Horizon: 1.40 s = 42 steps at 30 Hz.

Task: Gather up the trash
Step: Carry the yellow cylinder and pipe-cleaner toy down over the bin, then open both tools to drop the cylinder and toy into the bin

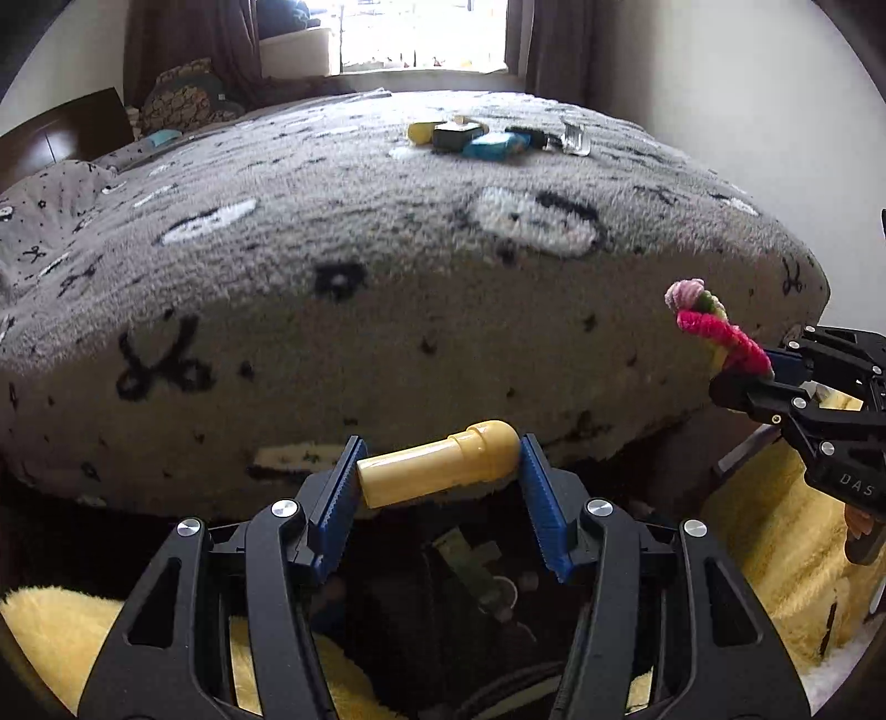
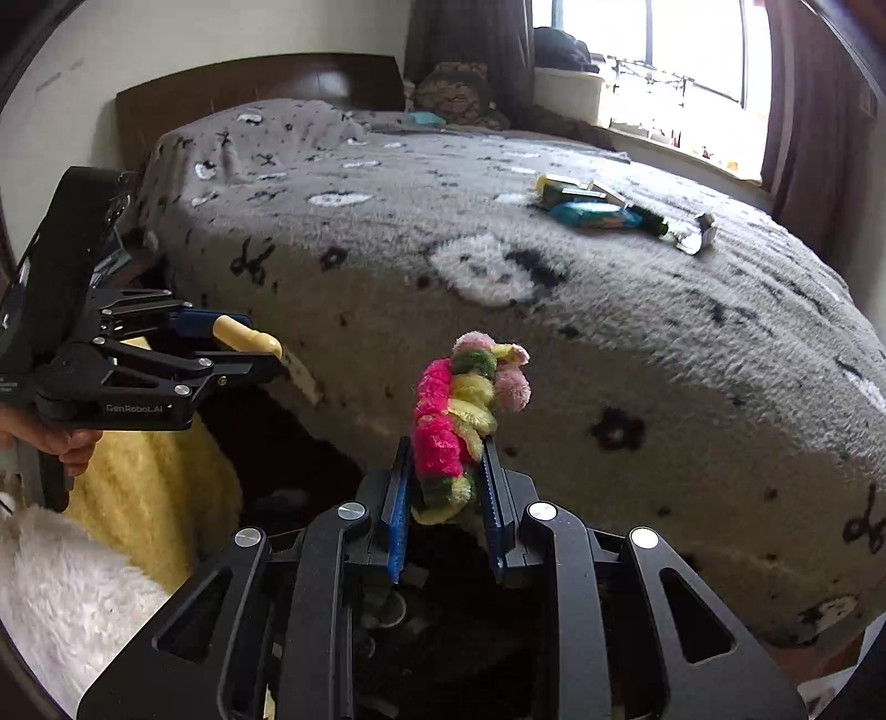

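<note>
My left gripper (image 1: 437, 471) is shut on a yellow plastic tube (image 1: 440, 462), held crosswise between its blue pads in front of the bed edge. It also shows in the right wrist view (image 2: 243, 338) at the left. My right gripper (image 2: 448, 487) is shut on a fuzzy pink, yellow and green pipe-cleaner bundle (image 2: 459, 421) that sticks up from the jaws. That bundle shows in the left wrist view (image 1: 714, 327) at the right. More trash lies on the bed: a blue wrapper (image 1: 493, 147), a yellow item (image 1: 421, 132), a dark box (image 1: 457, 135) and a clear wrapper (image 2: 692, 235).
The grey fleece blanket (image 1: 387, 266) covers the bed, with a dark headboard (image 2: 249, 83) and window (image 1: 421, 33) beyond. Below both grippers is a dark bin (image 1: 470, 598) with items inside, flanked by yellow fluffy fabric (image 1: 775, 554) and white fur (image 2: 61, 587).
</note>
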### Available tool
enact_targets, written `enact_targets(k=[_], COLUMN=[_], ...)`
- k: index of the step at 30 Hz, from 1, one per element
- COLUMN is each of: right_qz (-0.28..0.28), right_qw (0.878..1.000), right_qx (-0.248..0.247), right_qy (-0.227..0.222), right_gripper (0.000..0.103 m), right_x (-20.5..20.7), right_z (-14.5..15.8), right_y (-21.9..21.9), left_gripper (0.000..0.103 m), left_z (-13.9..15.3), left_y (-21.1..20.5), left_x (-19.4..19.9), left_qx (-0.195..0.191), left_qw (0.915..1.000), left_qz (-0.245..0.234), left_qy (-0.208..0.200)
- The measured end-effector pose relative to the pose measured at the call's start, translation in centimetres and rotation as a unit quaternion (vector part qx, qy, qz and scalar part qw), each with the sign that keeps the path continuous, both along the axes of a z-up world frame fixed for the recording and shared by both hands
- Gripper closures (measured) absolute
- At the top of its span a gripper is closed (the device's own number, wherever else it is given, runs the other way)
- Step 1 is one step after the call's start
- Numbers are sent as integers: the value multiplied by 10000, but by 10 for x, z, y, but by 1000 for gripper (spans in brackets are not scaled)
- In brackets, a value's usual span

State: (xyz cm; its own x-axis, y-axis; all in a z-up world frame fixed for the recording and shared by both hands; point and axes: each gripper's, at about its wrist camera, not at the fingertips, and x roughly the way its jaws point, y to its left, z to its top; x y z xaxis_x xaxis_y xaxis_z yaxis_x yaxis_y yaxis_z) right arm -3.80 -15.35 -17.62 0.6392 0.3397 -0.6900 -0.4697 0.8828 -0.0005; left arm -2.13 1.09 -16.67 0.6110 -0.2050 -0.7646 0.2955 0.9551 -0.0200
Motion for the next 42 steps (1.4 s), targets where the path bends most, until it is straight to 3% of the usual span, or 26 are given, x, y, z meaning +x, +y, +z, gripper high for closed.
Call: enact_targets(k=[8,13,19,32,42], right_qz=[59,-159,-421,-646,-630], right_qw=[9943,9841,9719,9667,9650], right_qx=[-3,70,27,36,113], right_qy=[1060,1767,2314,2478,2543], right_gripper=[79,79,79,79,77], right_x=[1,11,19,31,41], right_z=[-52,-79,-109,-136,-142], right_y=[15,15,16,17,18], left_gripper=[50,50,50,50,50], left_z=[-42,-61,-87,-126,-137], left_y=[-3,-6,-9,-6,-15], left_x=[-5,-3,1,3,15], left_qx=[39,105,172,92,131], left_qw=[9978,9950,9894,9778,9738], left_qz=[-122,-183,-182,-141,-309], left_qy=[648,973,1427,2090,2250])
